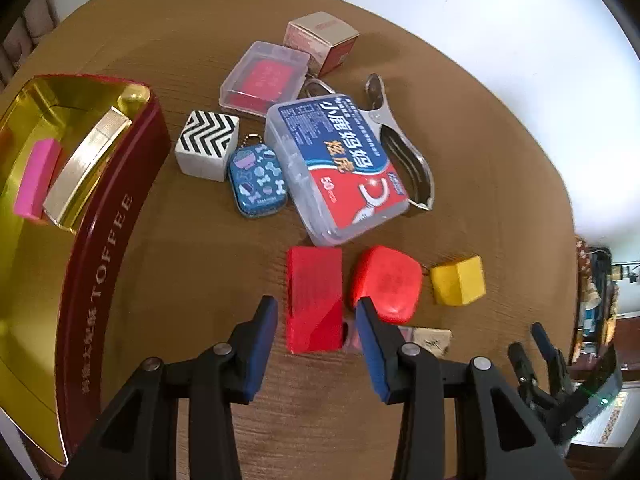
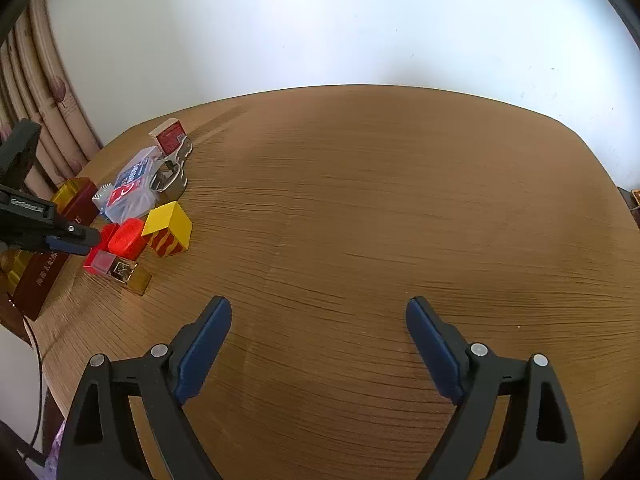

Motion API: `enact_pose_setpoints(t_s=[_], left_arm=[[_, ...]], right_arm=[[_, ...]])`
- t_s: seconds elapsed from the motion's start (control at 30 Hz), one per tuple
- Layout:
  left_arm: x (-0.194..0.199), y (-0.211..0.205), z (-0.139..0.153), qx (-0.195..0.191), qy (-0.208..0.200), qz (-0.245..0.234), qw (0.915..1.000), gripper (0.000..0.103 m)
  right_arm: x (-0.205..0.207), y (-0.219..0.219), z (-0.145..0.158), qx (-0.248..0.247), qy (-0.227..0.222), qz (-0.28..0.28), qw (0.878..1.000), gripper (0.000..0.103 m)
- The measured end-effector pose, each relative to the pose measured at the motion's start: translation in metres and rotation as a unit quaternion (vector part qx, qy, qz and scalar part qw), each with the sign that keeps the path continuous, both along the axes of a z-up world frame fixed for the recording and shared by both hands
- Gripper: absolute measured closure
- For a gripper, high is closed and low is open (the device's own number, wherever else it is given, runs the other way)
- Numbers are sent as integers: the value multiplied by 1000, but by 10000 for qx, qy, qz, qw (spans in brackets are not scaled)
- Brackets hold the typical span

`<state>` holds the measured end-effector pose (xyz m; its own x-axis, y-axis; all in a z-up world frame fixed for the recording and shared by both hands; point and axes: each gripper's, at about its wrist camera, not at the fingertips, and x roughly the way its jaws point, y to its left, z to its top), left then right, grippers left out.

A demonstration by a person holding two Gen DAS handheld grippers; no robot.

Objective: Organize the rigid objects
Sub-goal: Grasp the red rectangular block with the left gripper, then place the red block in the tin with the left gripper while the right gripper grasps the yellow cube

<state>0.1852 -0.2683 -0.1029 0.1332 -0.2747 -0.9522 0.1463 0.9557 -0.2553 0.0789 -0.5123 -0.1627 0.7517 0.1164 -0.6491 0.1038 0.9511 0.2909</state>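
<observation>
- Beside the toffee tin (image 1: 120,216), on its open-table side, your left gripper (image 1: 316,316) hangs steeply over the red rectangular block (image 1: 314,300); the jaws stand partly apart, astride the block, and I judge the pads are not pressing on it.
- Inside the tin, a pink block (image 1: 36,178) and a gold bar (image 1: 86,168) already lie together against one wall, so I judge you are mid-sort, lining up for the next pick.
- Away from the tin, past the red block, sit the rounded red case (image 1: 388,284) and then the yellow cube (image 1: 458,280); the case lies just beside your far finger (image 1: 374,344), which overlaps its edge in this view.
- Farther from the tin the pile holds a floss-pick box (image 1: 340,168), a blue patterned tin (image 1: 256,182), a zigzag cube (image 1: 208,144) and a metal clip (image 1: 400,148).
- Well apart from the tin, your right gripper (image 2: 318,352) rests wide apart over bare table (image 2: 400,200), with nothing between its jaws.
- Next, I judge, you lower the left jaws squarely, keep that far finger off the red case, squeeze, lift, and carry toward the tin.
</observation>
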Motion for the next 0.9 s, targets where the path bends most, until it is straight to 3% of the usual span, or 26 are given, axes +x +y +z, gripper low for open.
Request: enact_pose_setpoints(t_s=[0.2, 0.33, 0.47, 0.7, 0.9], left_arm=[[20, -7, -17, 211, 144, 17, 9997, 60], [16, -6, -16, 505, -137, 32, 9986, 71], [7, -3, -14, 623, -382, 39, 9973, 72], [-43, 18, -6, 210, -311, 129, 9992, 72], [-81, 34, 4, 64, -366, 129, 9992, 72]], right_arm=[[0, -2, -1, 71, 12, 22, 10000, 13], [3, -2, -3, 117, 70, 13, 9999, 12], [4, -2, -3, 151, 70, 12, 9999, 11], [8, 7, 7, 189, 48, 343, 9992, 11], [33, 40, 49, 374, -153, 997, 9942, 12]])
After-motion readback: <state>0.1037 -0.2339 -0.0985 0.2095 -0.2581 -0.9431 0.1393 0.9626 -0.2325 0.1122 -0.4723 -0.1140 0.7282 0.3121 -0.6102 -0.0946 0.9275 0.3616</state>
